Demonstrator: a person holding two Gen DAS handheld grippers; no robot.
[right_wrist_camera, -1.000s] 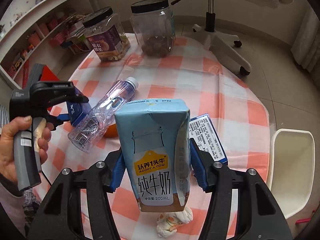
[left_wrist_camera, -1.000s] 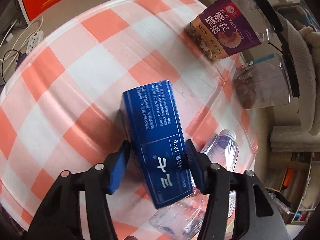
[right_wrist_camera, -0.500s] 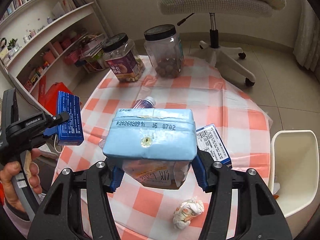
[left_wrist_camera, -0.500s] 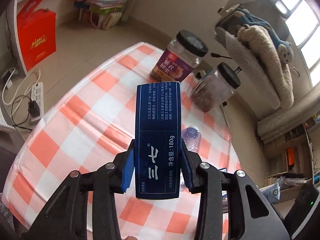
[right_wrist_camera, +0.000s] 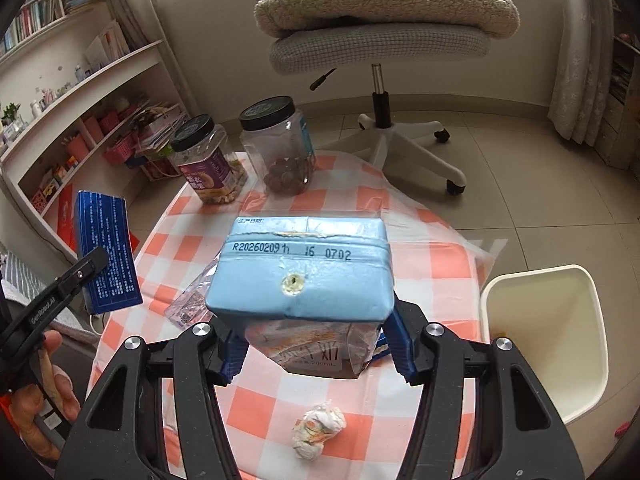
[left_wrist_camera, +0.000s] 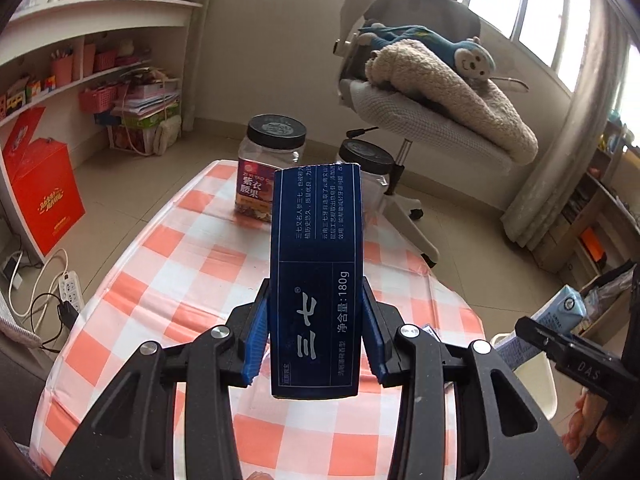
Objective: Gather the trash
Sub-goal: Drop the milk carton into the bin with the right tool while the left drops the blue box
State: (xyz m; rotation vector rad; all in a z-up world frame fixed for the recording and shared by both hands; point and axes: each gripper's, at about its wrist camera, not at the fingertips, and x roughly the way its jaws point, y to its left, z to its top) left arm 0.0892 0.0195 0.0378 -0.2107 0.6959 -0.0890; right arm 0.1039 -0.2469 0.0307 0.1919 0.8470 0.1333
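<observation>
Left gripper [left_wrist_camera: 316, 336] fingers clamped on dark blue box [left_wrist_camera: 316, 276], held upright, frame centre, above checked tabletop [left_wrist_camera: 188, 280]. Right gripper [right_wrist_camera: 312, 344] fingers clamped on light blue milk carton [right_wrist_camera: 300, 272], centre frame, over tabletop. White bin [right_wrist_camera: 548, 336] at right edge; crumpled tissue [right_wrist_camera: 316, 428] lower centre; two jars [right_wrist_camera: 276, 144] at back.

Both grippers [left_wrist_camera: 316, 336] [right_wrist_camera: 316, 344] were black plastic with blue ribbed pads [left_wrist_camera: 256, 336] and silver screws [left_wrist_camera: 219, 332]; the hand [right_wrist_camera: 44, 400] was bare-skinned.
</observation>
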